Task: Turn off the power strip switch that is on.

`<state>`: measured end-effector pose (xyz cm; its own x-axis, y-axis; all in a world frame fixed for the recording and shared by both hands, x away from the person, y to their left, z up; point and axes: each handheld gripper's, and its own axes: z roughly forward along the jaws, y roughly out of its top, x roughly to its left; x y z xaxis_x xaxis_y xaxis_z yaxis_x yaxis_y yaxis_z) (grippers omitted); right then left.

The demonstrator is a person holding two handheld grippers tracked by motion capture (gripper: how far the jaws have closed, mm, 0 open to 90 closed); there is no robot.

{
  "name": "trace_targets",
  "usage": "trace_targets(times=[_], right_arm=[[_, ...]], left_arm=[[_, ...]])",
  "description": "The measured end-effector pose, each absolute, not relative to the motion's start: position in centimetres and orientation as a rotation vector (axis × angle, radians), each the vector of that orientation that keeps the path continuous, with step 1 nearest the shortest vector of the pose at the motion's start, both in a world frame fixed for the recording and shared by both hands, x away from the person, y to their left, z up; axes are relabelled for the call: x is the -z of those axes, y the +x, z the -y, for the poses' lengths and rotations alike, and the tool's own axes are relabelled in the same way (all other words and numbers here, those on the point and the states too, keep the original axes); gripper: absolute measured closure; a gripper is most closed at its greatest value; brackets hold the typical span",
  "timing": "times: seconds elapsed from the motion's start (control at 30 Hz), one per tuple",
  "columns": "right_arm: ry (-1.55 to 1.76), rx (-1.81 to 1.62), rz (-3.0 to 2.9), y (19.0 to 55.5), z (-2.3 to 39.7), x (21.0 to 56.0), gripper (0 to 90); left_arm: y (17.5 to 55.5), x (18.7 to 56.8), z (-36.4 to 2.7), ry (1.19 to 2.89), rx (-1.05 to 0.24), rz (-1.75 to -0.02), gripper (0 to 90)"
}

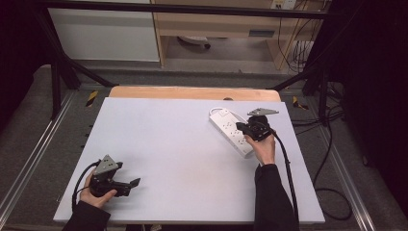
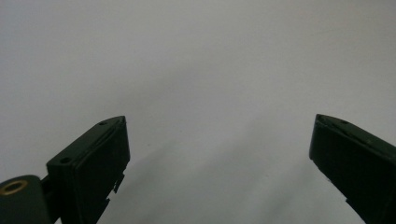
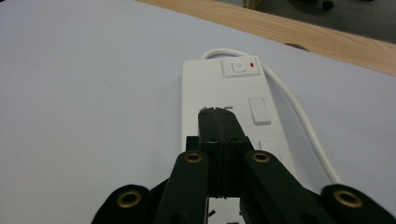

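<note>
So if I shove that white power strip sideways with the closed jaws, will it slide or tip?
The power strip lies flat and long on the smooth table, so it would probably slide rather than tip. A push near one end, where the right hand-held gripper is, would likely pivot it. Its white cable looks bendy and may drag.

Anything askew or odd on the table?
Only mildly: the white power strip lies diagonally on the table, with the shut right hand-held gripper over its top face. No damage or spill visible.
</note>
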<state>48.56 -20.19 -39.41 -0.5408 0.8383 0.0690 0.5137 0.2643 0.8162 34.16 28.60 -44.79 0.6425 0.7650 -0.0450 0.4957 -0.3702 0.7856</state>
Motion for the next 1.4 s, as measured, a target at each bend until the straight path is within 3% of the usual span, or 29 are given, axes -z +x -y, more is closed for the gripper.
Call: trace_targets(times=[1.4], right_arm=[[1.315,-1.106,-2.154,53.2,19.6,41.4,90.0]], left_arm=[[34.3,44.8,-28.7,2.049,-0.42,-0.985,5.0]])
